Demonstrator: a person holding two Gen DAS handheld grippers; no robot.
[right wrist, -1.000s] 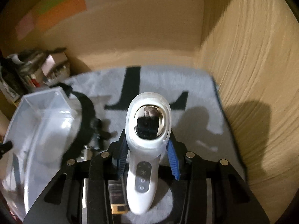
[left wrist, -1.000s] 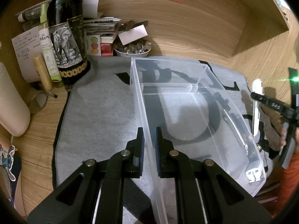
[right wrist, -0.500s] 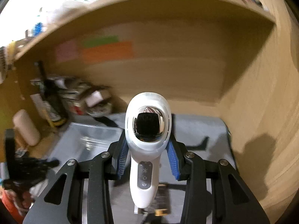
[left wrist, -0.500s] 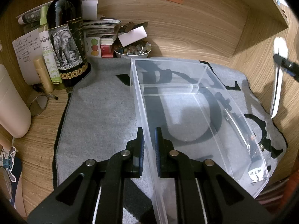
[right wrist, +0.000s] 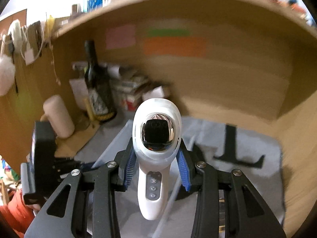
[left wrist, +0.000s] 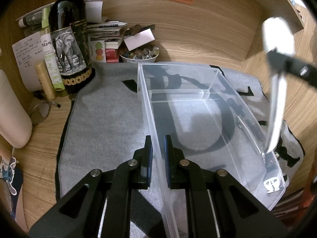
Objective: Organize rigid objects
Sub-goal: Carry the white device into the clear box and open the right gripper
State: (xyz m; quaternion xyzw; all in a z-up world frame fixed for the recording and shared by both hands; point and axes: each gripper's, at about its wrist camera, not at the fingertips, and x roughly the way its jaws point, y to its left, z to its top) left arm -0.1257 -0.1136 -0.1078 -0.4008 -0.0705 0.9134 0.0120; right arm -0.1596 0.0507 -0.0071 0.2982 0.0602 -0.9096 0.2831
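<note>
Two grippers are at work over a grey mat (left wrist: 103, 119) spread on a wooden desk.

Left gripper (left wrist: 158, 154): jaws closed down on the near-left wall of a clear plastic bin (left wrist: 198, 119), one pad on each side of the wall. The bin stands on the mat, its long axis running away from the gripper, and nothing lies inside it.

Right gripper (right wrist: 156, 168): jaws partly open and clamped on a white handheld device (right wrist: 155, 158). The blue pads press on both sides of the device's neck, just below its head. The head carries a shiny metal face with a dark centre; three buttons sit in a row on the handle, which runs back between the jaws. The device is held in the air above the right side of the bin; in the left wrist view it (left wrist: 277, 83) appears as a blurred white bar over the bin's right wall.

Beyond the mat, at the back left, stand a dark bottle (left wrist: 69, 39) with an elephant label and a small bowl (left wrist: 138, 56) of beads.
</note>
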